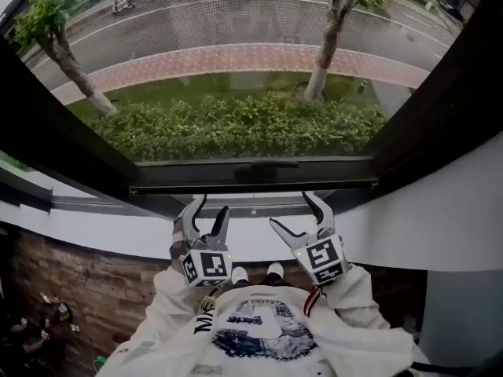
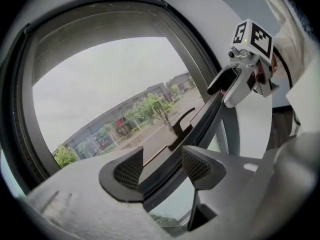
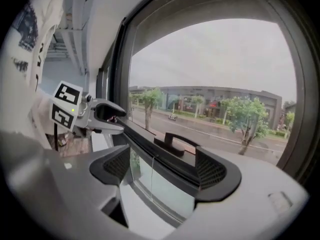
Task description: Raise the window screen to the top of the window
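Observation:
The window screen's mesh (image 1: 236, 22) covers the pane. Its dark bottom bar (image 1: 251, 185) lies low, just above the sill, with a curved black handle (image 1: 263, 168) at its middle. My left gripper (image 1: 203, 214) and right gripper (image 1: 302, 210) stand side by side just below the bar, both open with nothing between the pads. In the left gripper view the bar (image 2: 165, 156) and handle (image 2: 181, 125) show through the gap of the left gripper (image 2: 161, 166), and the right gripper (image 2: 227, 86) hangs to the upper right. In the right gripper view the bar (image 3: 150, 146) and handle (image 3: 175, 143) lie beyond the right gripper (image 3: 165, 166).
A thick dark window frame (image 1: 440, 108) surrounds the pane above a white sill and wall (image 1: 440, 218). Outside are a hedge (image 1: 236, 124), two trees and a road. The person's white sleeves (image 1: 346, 289) and a wood floor (image 1: 86, 289) are below.

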A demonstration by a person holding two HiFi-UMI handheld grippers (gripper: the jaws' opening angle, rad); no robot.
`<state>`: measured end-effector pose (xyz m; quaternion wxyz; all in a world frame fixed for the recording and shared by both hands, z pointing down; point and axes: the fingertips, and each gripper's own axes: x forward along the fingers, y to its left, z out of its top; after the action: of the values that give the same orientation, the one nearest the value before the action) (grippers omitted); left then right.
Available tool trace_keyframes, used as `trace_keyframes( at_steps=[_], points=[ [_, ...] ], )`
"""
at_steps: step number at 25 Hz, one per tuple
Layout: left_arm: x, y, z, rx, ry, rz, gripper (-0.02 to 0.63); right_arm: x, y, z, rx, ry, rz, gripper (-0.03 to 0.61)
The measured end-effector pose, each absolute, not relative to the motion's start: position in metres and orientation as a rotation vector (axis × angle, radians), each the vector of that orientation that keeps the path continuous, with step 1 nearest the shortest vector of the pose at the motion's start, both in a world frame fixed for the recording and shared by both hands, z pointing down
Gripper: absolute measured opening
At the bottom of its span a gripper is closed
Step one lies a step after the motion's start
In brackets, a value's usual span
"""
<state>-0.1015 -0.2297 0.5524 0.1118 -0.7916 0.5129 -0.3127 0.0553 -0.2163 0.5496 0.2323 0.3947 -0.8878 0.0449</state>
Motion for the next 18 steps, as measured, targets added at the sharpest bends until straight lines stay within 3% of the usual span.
trace_keyframes(
  at_steps=[2,8,18],
  points=[
    [-0.104,-0.229,0.567,-2.296,1.447,-1.033,0.265,0.055,-0.213,0.567,0.991,-2.37,0.063,0.413],
    [-0.12,-0.23,0.621,-2.089,1.181,-1.469,0.264,0.063,-0.221,0.621,0.797,-2.132,-0.185,0.403],
    [-0.147,-0.255,0.66,-1.884,1.012,-1.72,0.264,0.092,-0.249,0.657,0.659,-1.825,-0.472,0.35]
  ],
)
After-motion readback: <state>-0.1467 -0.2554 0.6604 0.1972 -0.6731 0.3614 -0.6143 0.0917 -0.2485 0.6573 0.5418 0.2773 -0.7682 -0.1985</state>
